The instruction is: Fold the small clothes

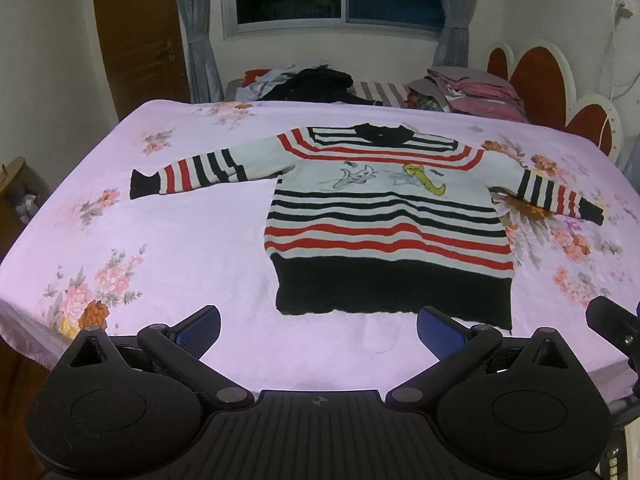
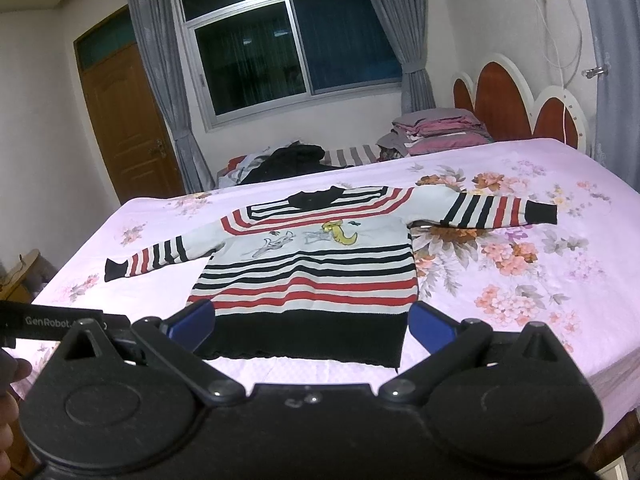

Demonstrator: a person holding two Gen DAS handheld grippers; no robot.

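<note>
A small striped sweater [image 1: 384, 216] [image 2: 308, 276], white with red and black bands, a black hem and cartoon figures on the chest, lies flat and face up on the pink floral bed sheet [image 1: 168, 248] [image 2: 520, 304]. Both sleeves are spread out to the sides. My left gripper [image 1: 318, 330] hovers open just in front of the black hem, holding nothing. My right gripper [image 2: 312, 326] is open too, its blue pads [image 2: 430, 330] level with the hem's two corners, above the cloth. The right gripper's edge [image 1: 612, 324] shows at the right of the left wrist view.
Beyond the bed's far edge lie a dark clothes heap [image 1: 316, 82] [image 2: 288, 160] and stacked pink bedding [image 1: 472, 92] [image 2: 436, 128]. A red and white headboard [image 2: 516, 100] is at the right, a wooden door [image 2: 124, 120] at the left. A hand [image 2: 10, 400] shows at the left edge.
</note>
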